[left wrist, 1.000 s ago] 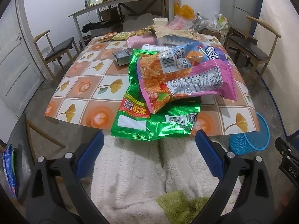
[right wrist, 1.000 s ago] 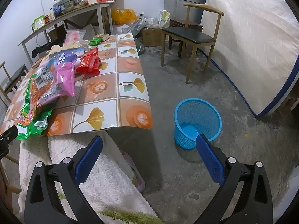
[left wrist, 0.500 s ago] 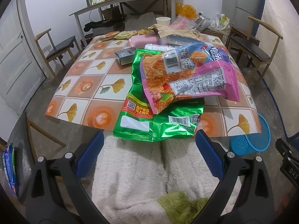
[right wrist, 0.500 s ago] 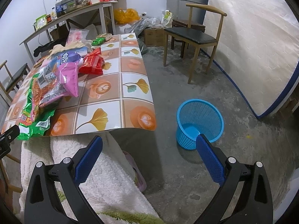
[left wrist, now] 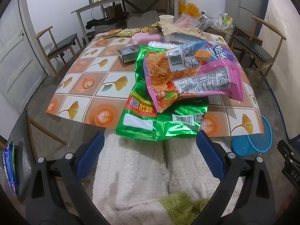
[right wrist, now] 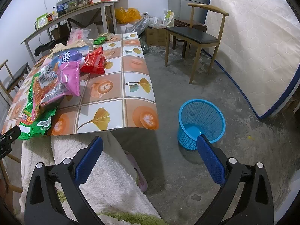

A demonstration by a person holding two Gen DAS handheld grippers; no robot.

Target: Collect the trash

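Both tools hang low in front of the person's lap, above white fleece-covered legs (left wrist: pixel 135 170), and neither has anything between its blue pads. The left gripper (left wrist: pixel 150 140) has its jaws spread wide and faces the near table edge, squarely in line with the green snack bag (left wrist: pixel 161 120) whose bottom seam overhangs that edge; that overhang looks like the easiest place to pinch. A pink and orange snack bag (left wrist: pixel 189 75) lies on top of the green one, so pulling the lower bag would probably drag or tip the upper.

The right gripper (right wrist: pixel 150 144), equally wide open and empty, points past the table corner toward the blue mesh basket (right wrist: pixel 201 121), which stands upright on the floor just beside the table, seemingly empty (a sensible spot, since either hand can reach it from the seat).

The table (left wrist: pixel 84 78) wears a glossy cloth printed with ginkgo leaves and heart cups, and more wrappers, a red packet (right wrist: pixel 94 61) and a paper cup (left wrist: pixel 166 19) litter its far end. Around it: bare concrete floor, wooden chairs (right wrist: pixel 195 35), a cluttered side table against the wall, a mattress leaning upright
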